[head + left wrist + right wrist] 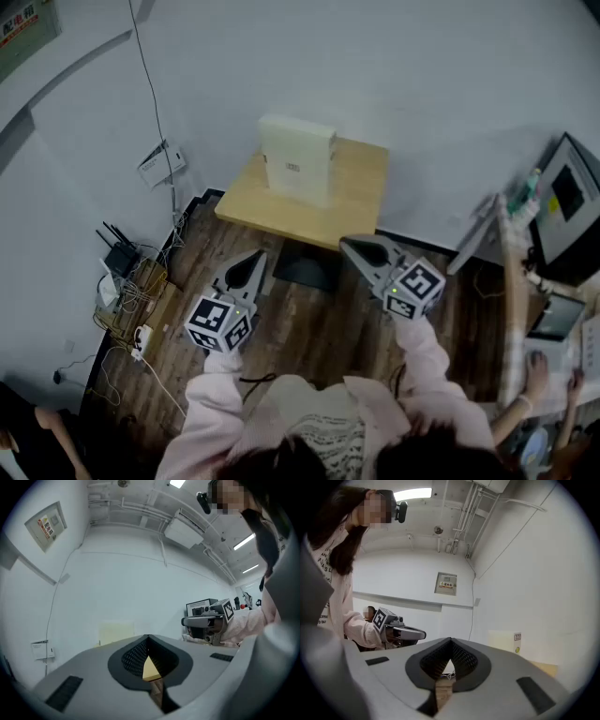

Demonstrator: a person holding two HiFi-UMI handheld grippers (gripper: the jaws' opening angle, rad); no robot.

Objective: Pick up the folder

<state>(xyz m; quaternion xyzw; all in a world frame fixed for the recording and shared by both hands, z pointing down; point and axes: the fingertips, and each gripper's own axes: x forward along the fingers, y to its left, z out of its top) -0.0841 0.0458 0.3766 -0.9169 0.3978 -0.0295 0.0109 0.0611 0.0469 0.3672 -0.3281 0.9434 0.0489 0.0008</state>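
A cream-white folder (297, 169) stands upright on a small wooden table (352, 202) against the white wall. It shows pale in the left gripper view (116, 633) and at the right of the right gripper view (506, 641). My left gripper (251, 266) is shut, empty, held level short of the table's near left edge. My right gripper (361, 249) is shut too, with nothing in it, near the table's front edge. Each gripper sees the other: the right one (206, 620) and the left one (405, 632).
A dark object (305, 272) lies on the wood floor under the table front. Cables, a router and a power strip (127, 281) crowd the floor at left. A desk with monitors (567, 202) and another person's hands stand at right.
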